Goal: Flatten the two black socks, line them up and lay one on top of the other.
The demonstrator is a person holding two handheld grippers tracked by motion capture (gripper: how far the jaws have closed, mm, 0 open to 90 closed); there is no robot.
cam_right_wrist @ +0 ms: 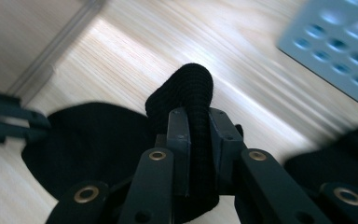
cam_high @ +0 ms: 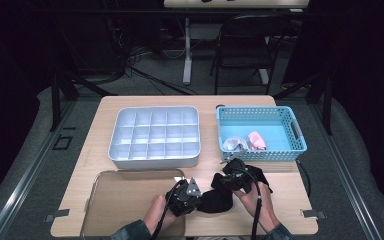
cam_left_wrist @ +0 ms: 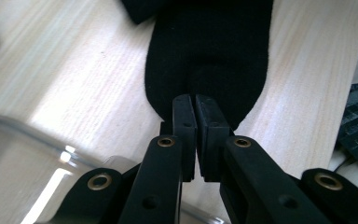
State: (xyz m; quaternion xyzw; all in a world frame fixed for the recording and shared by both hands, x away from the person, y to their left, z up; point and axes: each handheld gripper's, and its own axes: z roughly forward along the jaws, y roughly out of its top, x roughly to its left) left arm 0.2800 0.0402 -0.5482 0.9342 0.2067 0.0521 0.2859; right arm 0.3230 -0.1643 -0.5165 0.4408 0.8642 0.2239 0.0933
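Note:
A black sock (cam_high: 215,200) lies on the wooden table near its front edge, between my two grippers. My left gripper (cam_high: 198,194) comes in from the left. In the left gripper view, the left gripper (cam_left_wrist: 195,100) has its jaws pressed together on the rounded end of the black sock (cam_left_wrist: 205,56). My right gripper (cam_high: 224,181) is just right of it. In the right gripper view, the right gripper (cam_right_wrist: 196,114) is shut on a raised ribbed fold of the black sock (cam_right_wrist: 191,86). The rest of the sock (cam_right_wrist: 84,140) lies flat below.
A grey compartment tray (cam_high: 155,159) stands mid-table. At the right is a blue basket (cam_high: 300,145) holding a white sock (cam_high: 234,143) and a pink sock (cam_high: 256,140). A clear tray (cam_high: 125,200) sits front left. More black fabric (cam_high: 259,173) lies under the right hand.

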